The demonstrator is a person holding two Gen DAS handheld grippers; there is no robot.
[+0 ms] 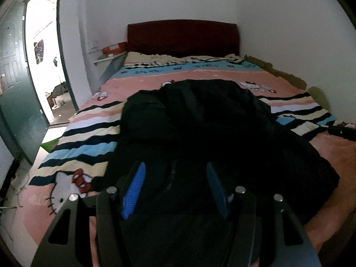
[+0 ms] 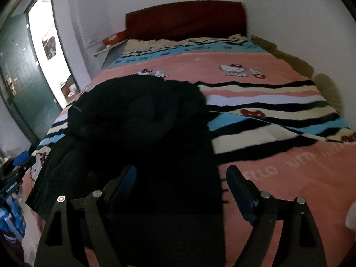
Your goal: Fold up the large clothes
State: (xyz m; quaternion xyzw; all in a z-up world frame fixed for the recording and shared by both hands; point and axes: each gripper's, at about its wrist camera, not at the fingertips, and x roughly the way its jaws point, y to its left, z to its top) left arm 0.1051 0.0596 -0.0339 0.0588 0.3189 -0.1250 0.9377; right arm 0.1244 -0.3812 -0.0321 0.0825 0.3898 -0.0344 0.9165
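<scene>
A large black garment [image 1: 200,122] lies bunched in the middle of the bed, over a pink and striped Hello Kitty blanket [image 1: 89,138]. My left gripper [image 1: 175,169] is open, its blue-padded jaws spread just above the garment's near edge. In the right wrist view the same garment [image 2: 142,120] fills the left half, with a straight right edge. My right gripper [image 2: 180,173] is open, wide apart, over the garment's near right corner and the blanket [image 2: 278,115]. Neither gripper holds anything.
A dark red headboard [image 1: 182,35] stands at the far end against a white wall. An open doorway [image 1: 44,62] and a green door [image 1: 13,84] are to the left. A bedside shelf [image 1: 109,55] carries a red item. Blue things [image 2: 11,220] lie on the floor at the left.
</scene>
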